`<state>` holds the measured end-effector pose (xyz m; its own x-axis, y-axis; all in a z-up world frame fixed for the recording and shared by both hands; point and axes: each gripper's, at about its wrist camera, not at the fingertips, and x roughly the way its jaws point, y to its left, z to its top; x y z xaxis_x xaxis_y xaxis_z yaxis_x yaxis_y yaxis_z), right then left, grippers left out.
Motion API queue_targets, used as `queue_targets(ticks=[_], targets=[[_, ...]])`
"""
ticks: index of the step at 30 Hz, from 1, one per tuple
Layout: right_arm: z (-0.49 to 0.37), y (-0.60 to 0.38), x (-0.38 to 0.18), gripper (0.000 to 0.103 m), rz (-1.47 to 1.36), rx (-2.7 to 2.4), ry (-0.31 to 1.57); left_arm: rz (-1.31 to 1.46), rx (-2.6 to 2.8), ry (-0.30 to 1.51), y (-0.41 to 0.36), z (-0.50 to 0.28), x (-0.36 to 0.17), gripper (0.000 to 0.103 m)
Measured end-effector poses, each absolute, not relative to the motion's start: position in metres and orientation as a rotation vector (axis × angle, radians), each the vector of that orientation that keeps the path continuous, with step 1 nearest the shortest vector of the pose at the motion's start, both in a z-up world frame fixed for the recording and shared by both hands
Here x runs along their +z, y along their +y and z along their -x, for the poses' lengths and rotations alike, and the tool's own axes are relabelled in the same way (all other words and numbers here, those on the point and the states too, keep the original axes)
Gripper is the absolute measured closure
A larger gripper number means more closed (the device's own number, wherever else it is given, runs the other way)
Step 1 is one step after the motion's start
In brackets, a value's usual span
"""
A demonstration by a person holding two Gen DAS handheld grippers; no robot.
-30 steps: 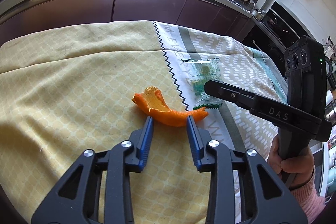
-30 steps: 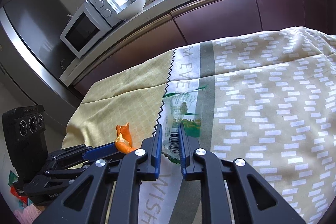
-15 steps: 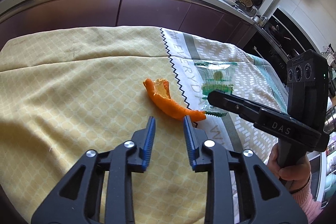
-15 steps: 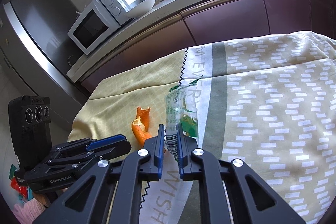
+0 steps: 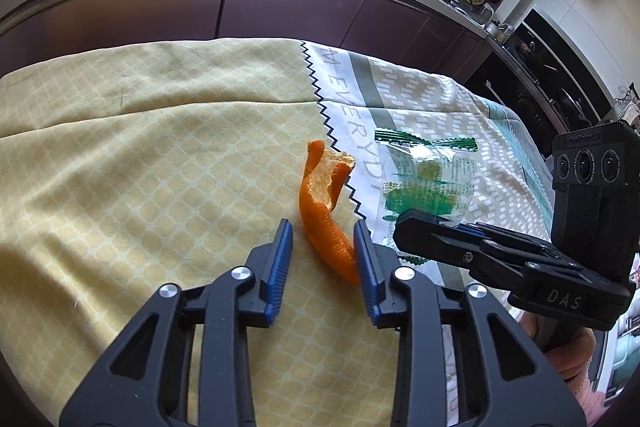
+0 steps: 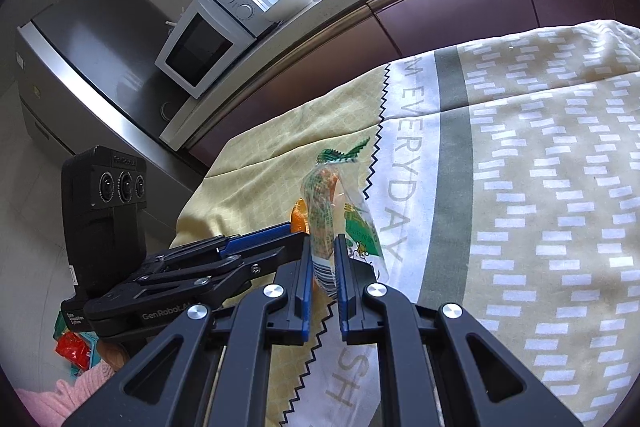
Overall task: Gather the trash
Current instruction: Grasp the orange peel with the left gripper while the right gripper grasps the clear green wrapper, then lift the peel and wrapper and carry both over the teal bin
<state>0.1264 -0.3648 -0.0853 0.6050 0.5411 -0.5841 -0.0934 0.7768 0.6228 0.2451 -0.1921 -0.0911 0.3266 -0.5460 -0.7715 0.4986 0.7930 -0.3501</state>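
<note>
On a cloth-draped bench (image 5: 140, 163) in a sunlit kitchen, two hand-held tools work over a pair of scraps. The left tool (image 5: 322, 239) stands with its blue-padded jaws spread wide, straddling the near end of a curl of orange peel (image 5: 322, 203) that lies on the yellow half of the tablecloth (image 6: 540, 187); the peel sits close against the right-hand pad, though whether it touches cannot be told. Just beyond the zigzag seam, at about two o'clock from the peel, a crumpled clear wrapper (image 5: 428, 183) printed in green is pinched at its near edge by the right tool (image 6: 323, 263), whose jaws are drawn almost together on the plastic (only a thin fold of it shows between the pads). From the right tool's camera the wrapper (image 6: 332, 207) rises upright from the grip, with the peel (image 6: 298, 217) glimpsed behind it at ten o'clock. A white microwave (image 6: 200, 47) sits on the kitchen worktop at the back.
</note>
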Motion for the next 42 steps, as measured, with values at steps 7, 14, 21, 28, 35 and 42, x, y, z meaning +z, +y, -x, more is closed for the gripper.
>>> queue_targets(ticks=[7, 14, 21, 28, 35, 42], targets=[[-0.118, -0.368, -0.084, 0.094, -0.570, 0.367, 0.835, 0.059, -0.694, 1.028, -0.193, -0.241, -0.091, 0.088], [-0.109, -0.366, -0.078, 0.094, -0.564, 0.364, 0.809, 0.053, -0.659, 1.002, -0.171, -0.222, -0.087, 0.090], [-0.096, -0.347, -0.067, 0.094, -0.533, 0.405, 0.789, 0.043, -0.614, 0.943, -0.123, -0.192, -0.073, 0.090], [-0.089, -0.312, -0.056, 0.094, -0.494, 0.485, 0.785, 0.063, -0.539, 0.902, -0.062, -0.160, -0.061, 0.090], [-0.088, -0.270, -0.050, 0.094, -0.472, 0.571, 0.801, 0.090, -0.449, 0.873, -0.002, -0.129, -0.057, 0.090], [-0.088, -0.223, -0.048, 0.094, -0.444, 0.655, 0.826, 0.121, -0.390, 0.845, 0.046, -0.102, -0.055, 0.090]])
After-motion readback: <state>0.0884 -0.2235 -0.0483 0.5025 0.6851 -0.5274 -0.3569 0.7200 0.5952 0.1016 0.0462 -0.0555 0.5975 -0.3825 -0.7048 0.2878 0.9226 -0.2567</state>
